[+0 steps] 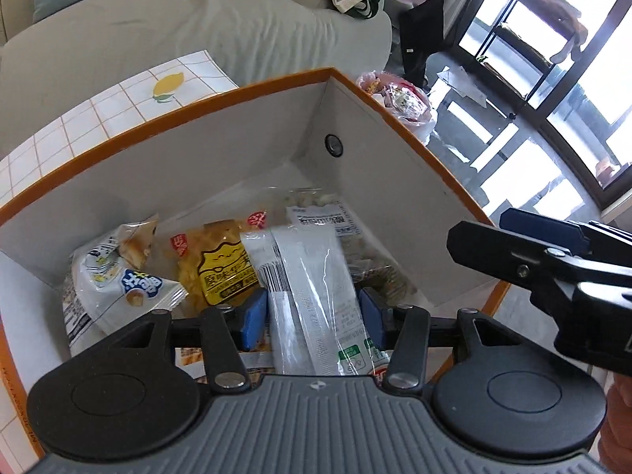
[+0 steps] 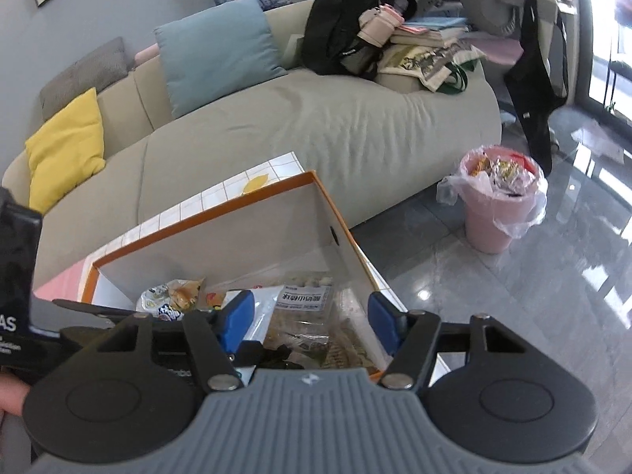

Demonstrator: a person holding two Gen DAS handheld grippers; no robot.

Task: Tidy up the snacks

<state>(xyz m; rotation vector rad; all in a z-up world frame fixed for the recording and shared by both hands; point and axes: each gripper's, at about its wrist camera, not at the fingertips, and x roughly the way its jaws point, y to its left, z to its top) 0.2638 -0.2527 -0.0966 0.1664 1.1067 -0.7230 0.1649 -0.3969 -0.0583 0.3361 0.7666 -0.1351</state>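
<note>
Orange-rimmed white box (image 1: pixel 221 158) on the tiled table (image 1: pixel 98 118), holding several snack packets: yellow cat-print bag (image 1: pixel 221 264), white-and-blue bag (image 1: pixel 114 280), clear pack (image 2: pixel 300 312) by the far wall. Left gripper (image 1: pixel 312 316) pinching a long white-and-clear packet (image 1: pixel 316 288) over the box. Right gripper (image 2: pixel 310 324) spread, gripping nothing. Pink bin (image 2: pixel 497 213) on the floor, stuffed with wrappers.

The yellow snack packet (image 1: pixel 221 272) bears partly legible Chinese characters "原味"; other packets' print is too blurred to read.
</note>
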